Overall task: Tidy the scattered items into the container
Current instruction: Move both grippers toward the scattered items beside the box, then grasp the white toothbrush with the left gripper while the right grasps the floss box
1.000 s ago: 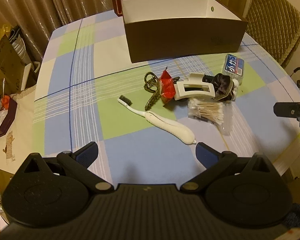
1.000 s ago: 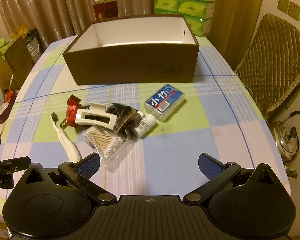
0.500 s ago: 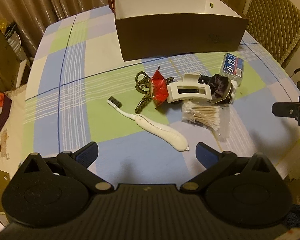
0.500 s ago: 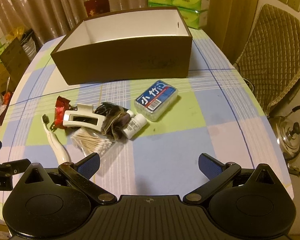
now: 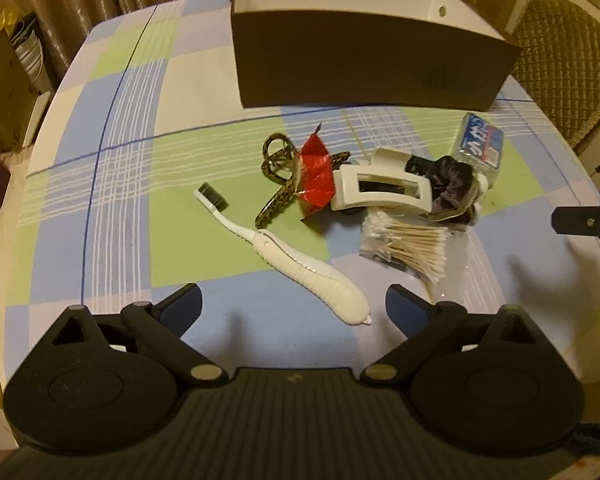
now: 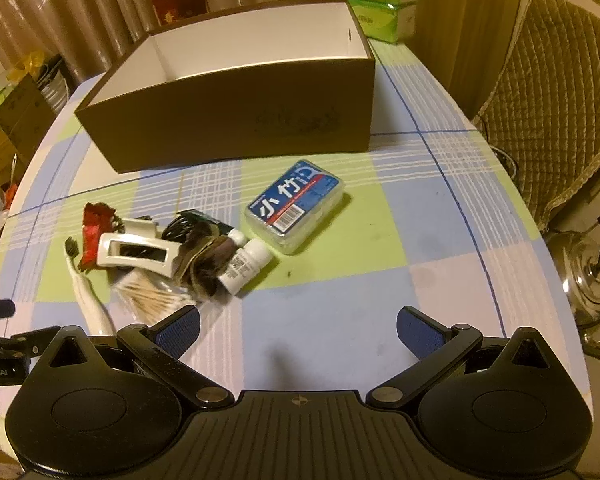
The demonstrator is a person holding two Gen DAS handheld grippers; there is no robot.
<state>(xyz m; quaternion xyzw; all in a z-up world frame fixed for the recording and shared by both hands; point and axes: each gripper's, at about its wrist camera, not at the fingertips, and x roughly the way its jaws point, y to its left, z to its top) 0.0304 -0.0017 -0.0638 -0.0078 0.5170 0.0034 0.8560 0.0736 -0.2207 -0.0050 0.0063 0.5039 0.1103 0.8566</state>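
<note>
The box (image 6: 236, 120) sits open-topped in the upper middle of both views, its white inside bare as far as can be seen, so nothing looks tidied yet. The clutter lies bunched just below it on the checked cloth (image 5: 112, 184): a toothbrush (image 5: 284, 252) running diagonally toward lower centre of the left view, a braided cord (image 5: 276, 184) and red wrapper (image 5: 316, 176) above it, a white clip (image 5: 380, 192) touching a dark scrunchie (image 5: 452, 188), and a bag of swabs (image 5: 408, 244) below those. A blue-labelled case (image 6: 296, 204) and a small bottle (image 6: 244, 264) lie to the right of the heap. The left gripper (image 5: 294, 302) has just narrowed slightly but remains wide and empty, with the toothbrush handle's end between its fingers, probably its first pick. The right gripper (image 6: 298, 328) gapes wide, empty, above bare cloth below the case.
</note>
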